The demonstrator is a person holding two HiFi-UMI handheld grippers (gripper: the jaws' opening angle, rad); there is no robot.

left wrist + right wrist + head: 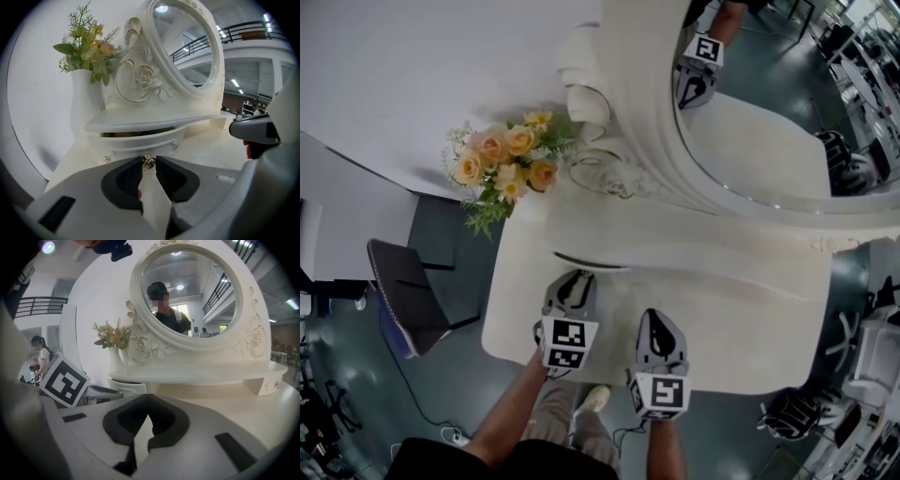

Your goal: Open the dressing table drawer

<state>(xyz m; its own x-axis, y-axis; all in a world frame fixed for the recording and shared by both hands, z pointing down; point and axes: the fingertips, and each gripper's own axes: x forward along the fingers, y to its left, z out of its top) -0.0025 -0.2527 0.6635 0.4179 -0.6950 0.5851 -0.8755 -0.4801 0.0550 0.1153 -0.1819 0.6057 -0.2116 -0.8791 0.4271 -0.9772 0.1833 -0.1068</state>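
The white dressing table (750,319) has a small curved drawer (140,142) under its shelf, with a dark gap showing above the drawer front. In the head view the drawer (598,270) lies just beyond my left gripper (575,281). In the left gripper view the small metal drawer knob (148,161) sits between the tips of my left gripper (149,159), whose jaws stand close on either side of it. My right gripper (655,319) hovers over the tabletop to the right, shut with nothing in it; its tips (149,397) meet.
A white vase of peach flowers (506,164) stands at the table's left rear, beside the carved oval mirror (750,141). A dark chair (408,291) stands on the floor to the left. The person's legs are at the table's front edge.
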